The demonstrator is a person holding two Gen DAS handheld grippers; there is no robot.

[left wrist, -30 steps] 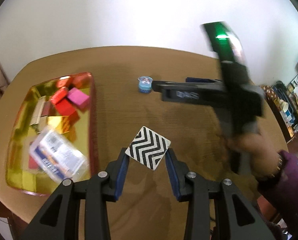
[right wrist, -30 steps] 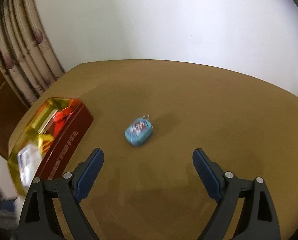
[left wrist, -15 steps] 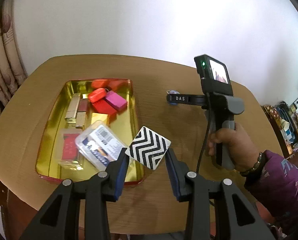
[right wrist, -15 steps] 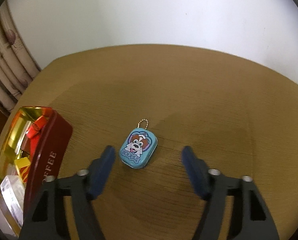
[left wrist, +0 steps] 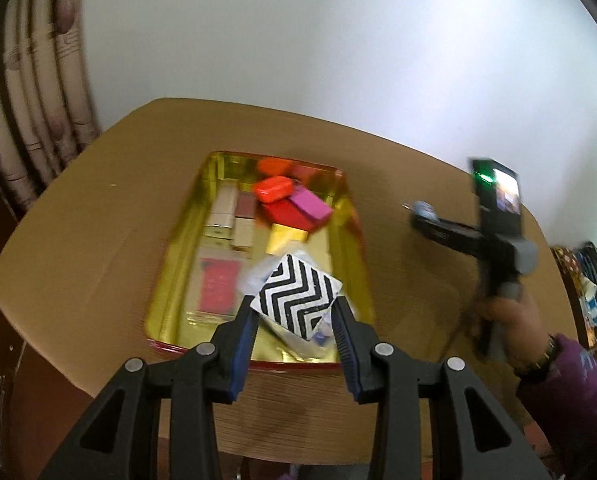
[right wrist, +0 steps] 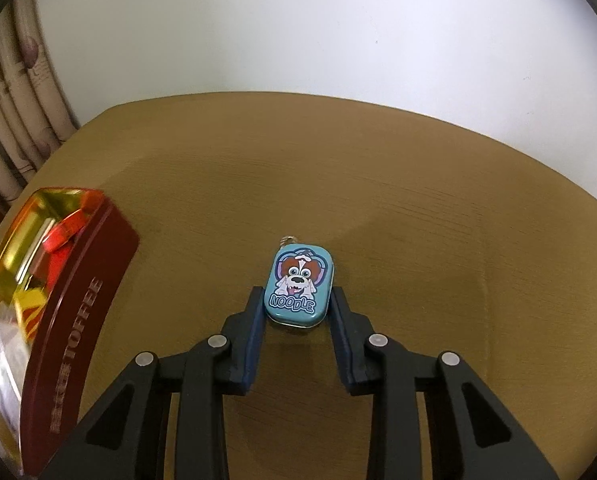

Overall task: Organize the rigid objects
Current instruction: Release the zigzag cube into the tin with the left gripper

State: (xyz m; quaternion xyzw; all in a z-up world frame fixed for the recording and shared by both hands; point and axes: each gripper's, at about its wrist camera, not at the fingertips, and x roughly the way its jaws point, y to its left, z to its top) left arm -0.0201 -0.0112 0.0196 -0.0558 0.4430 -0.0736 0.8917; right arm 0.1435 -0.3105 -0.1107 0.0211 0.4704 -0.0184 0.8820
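Plainly "NOODLE" on blue tin (right wrist: 299,287)

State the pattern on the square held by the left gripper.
Black and white zigzag stripes on the square; the left wrist view shows it best.

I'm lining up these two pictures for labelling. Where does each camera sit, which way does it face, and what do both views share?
Left wrist: on the left tongs, looking steeply down at the gold tray; they hold a zigzag tile; the person's right hand shows.
Right wrist: on the right tongs, looking down at the table; they are shut on a blue Noodle tin; no hand shows.
Shared: table, tray, curtain, white wall, and the tin.
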